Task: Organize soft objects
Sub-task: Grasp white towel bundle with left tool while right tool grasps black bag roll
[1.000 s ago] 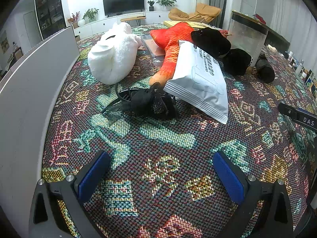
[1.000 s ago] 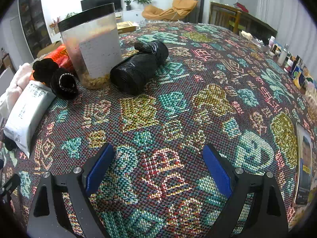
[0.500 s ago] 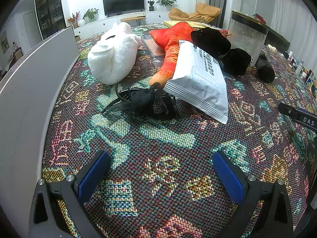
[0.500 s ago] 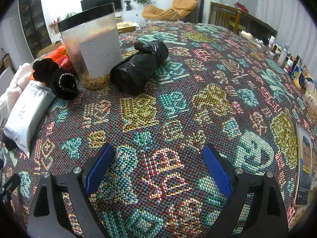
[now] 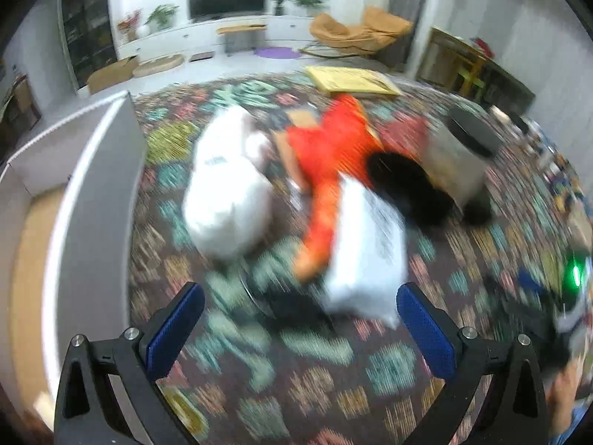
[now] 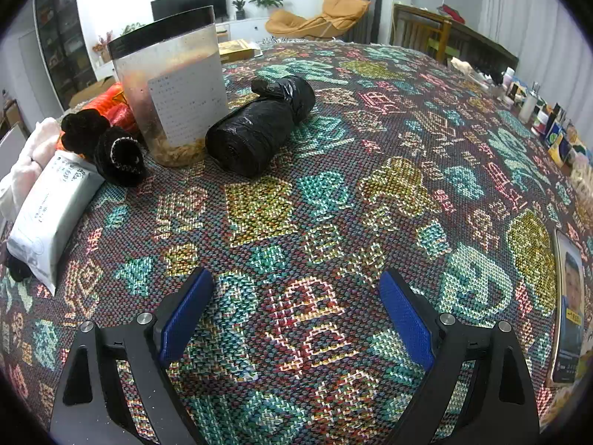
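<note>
The left gripper (image 5: 300, 326) sits at the bottom of its frame with jaws spread wide and nothing between the blue ribbed pads; the right gripper (image 6: 296, 315) is likewise spread and empty above bare cloth. Both hover over a coarse woven tablecloth (image 6: 333, 193) patterned with teal, gold and pink blocks on a dark ground.

The left wrist view is heavily smeared. At its centre lie the soft things: a plump white plush (image 5: 226, 193), an orange-red fabric toy (image 5: 326, 170) stretched diagonally, a smooth white pouch (image 5: 367, 248) leaning over the toy's lower end, and a dark tangle (image 5: 292, 300) just above the gripper (too blurred to identify). A fuzzy black item (image 5: 404, 181) sits right of the toy. Only this view shows the grey-white box (image 5: 92, 200) with a brownish floor along the left edge, and a green light (image 5: 575, 271) at the far right.

The right wrist view is sharp. In its upper left a clear cylindrical jar (image 6: 170, 85) with a black lid carries a white printed label, its text too small to read. Touching the jar's right side lies a crinkled roll of black plastic bags (image 6: 259, 126). Left of the jar, two black knitted pieces, one with a pale-stitched rim, sit beside the pouch, whose print is illegible. A phone (image 6: 570, 307) at the right edge shows a lit screen.
</note>
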The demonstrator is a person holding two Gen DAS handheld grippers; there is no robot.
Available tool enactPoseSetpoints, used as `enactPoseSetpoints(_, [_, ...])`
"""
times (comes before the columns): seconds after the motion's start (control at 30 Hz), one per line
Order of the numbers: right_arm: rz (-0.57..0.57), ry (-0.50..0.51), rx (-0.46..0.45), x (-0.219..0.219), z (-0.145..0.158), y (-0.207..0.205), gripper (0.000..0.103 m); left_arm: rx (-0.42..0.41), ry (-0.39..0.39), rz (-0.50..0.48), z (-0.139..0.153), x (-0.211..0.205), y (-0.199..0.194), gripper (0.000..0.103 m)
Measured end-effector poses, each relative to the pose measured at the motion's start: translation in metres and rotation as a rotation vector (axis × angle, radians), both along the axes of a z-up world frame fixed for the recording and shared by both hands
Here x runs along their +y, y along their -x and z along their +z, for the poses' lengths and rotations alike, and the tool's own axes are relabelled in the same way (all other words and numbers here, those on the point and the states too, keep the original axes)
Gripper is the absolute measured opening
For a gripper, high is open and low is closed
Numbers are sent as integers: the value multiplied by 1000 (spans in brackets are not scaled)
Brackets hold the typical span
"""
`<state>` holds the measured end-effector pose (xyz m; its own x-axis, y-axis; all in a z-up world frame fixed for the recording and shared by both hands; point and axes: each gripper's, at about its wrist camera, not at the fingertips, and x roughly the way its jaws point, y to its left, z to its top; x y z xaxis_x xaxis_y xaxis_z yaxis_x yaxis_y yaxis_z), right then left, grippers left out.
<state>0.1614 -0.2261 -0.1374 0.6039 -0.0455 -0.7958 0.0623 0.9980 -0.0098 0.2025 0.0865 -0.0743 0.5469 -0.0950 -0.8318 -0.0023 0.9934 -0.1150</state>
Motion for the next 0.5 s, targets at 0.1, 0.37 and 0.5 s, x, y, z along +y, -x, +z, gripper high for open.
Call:
enactPoseSetpoints(0.1, [0, 0, 0, 0, 0, 0, 93, 39, -42, 67, -3, 25, -48, 102])
enactPoseSetpoints(0.37, [0, 1, 0, 0, 0, 0, 93, 210, -147, 144, -64, 53, -125, 102])
enactPoseSetpoints(0.5, [45, -54, 33, -8, 6, -10, 93, 203, 0, 127, -71, 70, -125, 71])
